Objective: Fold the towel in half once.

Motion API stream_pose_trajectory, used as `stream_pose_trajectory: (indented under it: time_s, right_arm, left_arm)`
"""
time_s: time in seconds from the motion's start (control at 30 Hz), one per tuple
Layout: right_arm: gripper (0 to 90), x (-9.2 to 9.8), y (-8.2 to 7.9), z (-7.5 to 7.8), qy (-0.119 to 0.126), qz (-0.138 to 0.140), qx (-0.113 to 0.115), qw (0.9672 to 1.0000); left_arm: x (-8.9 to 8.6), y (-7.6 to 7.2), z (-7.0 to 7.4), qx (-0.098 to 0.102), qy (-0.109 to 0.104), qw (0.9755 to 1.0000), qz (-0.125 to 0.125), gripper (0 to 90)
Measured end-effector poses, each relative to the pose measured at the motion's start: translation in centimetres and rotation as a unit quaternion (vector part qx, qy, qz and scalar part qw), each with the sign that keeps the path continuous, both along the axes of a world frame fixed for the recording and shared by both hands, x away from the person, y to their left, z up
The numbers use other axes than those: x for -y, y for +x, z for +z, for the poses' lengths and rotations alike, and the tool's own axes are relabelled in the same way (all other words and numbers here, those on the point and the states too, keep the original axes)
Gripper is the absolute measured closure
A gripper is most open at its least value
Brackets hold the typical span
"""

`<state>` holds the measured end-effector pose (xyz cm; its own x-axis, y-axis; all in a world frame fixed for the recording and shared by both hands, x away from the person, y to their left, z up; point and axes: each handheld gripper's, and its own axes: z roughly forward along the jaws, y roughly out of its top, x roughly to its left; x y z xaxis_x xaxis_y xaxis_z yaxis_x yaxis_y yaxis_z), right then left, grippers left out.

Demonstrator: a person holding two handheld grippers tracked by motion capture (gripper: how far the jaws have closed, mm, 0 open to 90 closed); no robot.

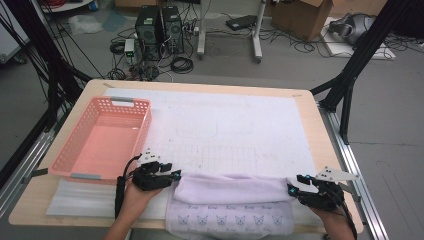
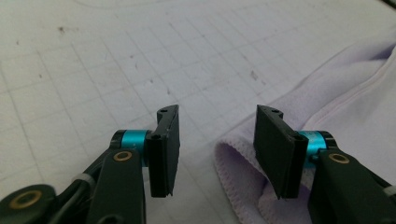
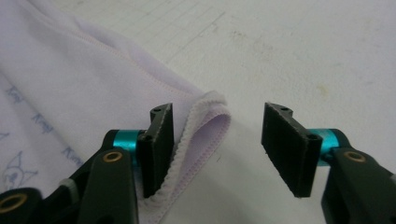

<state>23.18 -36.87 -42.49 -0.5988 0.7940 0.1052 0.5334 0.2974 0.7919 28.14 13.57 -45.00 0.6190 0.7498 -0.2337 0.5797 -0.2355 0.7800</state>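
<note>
Seen from above, a pink basket (image 1: 65, 160) stands at the left of the table (image 1: 310, 107), on a white gridded mat (image 1: 235, 125) that covers most of the tabletop. Just right of the basket's near corner, the left gripper (image 1: 176, 174) lies low over the mat, pointing at the left end of a folded lilac towel (image 1: 232, 202) that lies along the near edge of the table; a row of small printed figures runs along its front panel. The right gripper (image 1: 291, 190) sits at the towel's right end. The high view leaves the gap between each pair of jaws too small to judge. The left gripper view resolves it: the left gripper (image 2: 217, 144) has its jaws moderately apart, with bare mat (image 2: 93, 60) between them and the stitched corner of the towel (image 2: 243, 163) lying against the inner face of one jaw, not clamped. The right gripper view shows the right gripper (image 3: 217, 144) with its jaws spread, the towel's rolled hem (image 3: 210, 126) resting beside one jaw, unpinched, and the printed figures at the far left.
</note>
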Motion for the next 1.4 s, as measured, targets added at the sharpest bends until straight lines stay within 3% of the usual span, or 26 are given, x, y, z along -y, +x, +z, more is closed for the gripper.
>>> stream_pose_trajectory:
  time_s: [0.07,0.13,0.17,0.23,0.37,0.5,0.6,0.77,0.9,0.97,1.03,1.13,1.3,1.4]
  right_arm:
    - [38.6,0.3,-0.1,0.2,0.016,-0.003,0.007,0.9998]
    - [37.5,0.6,-0.2,0.5,0.041,0.001,0.013,0.9991]
    - [36.8,0.7,-0.3,0.7,0.051,0.007,0.018,0.9985]
    - [32.0,0.8,-0.4,0.9,0.070,0.024,0.021,0.9971]
    - [25.8,0.7,-0.5,1.0,0.058,0.043,0.007,0.9974]
    - [18.5,0.7,-0.1,0.5,0.050,0.006,0.009,0.9987]
    - [18.5,-0.5,0.5,0.1,0.031,-0.010,0.019,0.9993]
    - [18.5,-2.4,1.9,-0.2,0.015,-0.021,0.028,0.9993]
    - [18.9,-3.2,2.4,0.1,0.020,-0.019,0.038,0.9989]
    - [23.4,-3.1,2.5,0.3,0.031,-0.017,0.038,0.9986]
    - [30.8,-2.8,2.7,0.4,0.027,-0.019,0.037,0.9988]
    - [46.9,-2.5,3.5,0.4,-0.010,-0.027,0.029,0.9992]
    - [51.6,-2.8,4.8,-0.5,-0.027,-0.021,0.001,0.9994]
    - [56.1,-3.0,5.6,-0.7,-0.028,-0.020,-0.003,0.9994]
  left_arm:
    - [0.4,-0.2,-0.1,0.011,0.021,0.9997,-0.004,65.5]
    - [0.6,-0.2,0.0,0.009,0.027,0.9996,-0.007,80.0]
    - [0.7,-0.3,0.1,0.013,0.033,0.9994,-0.006,83.1]
    - [0.8,-0.3,0.1,0.014,0.038,0.9992,-0.001,84.6]
    - [0.4,-0.1,0.2,0.018,0.042,0.9987,0.023,85.4]
    - [0.2,-0.1,0.2,0.017,0.033,0.9990,0.026,85.3]
    - [0.3,-0.1,0.3,0.021,0.020,0.9992,0.026,82.3]
    - [0.2,-0.2,0.4,0.021,0.011,0.9994,0.026,80.3]
    - [0.1,-0.2,0.4,0.022,0.004,0.9994,0.027,82.2]
    - [0.1,-0.2,0.4,0.022,0.002,0.9994,0.027,82.6]
    - [0.0,-0.1,0.3,0.022,0.004,0.9994,0.027,82.8]
    - [0.0,-0.1,0.2,0.019,0.003,0.9995,0.027,81.8]
    - [0.3,0.2,0.0,0.007,-0.009,0.9998,0.015,61.5]
    - [0.5,0.6,-0.2,0.003,-0.008,0.9999,0.014,54.1]
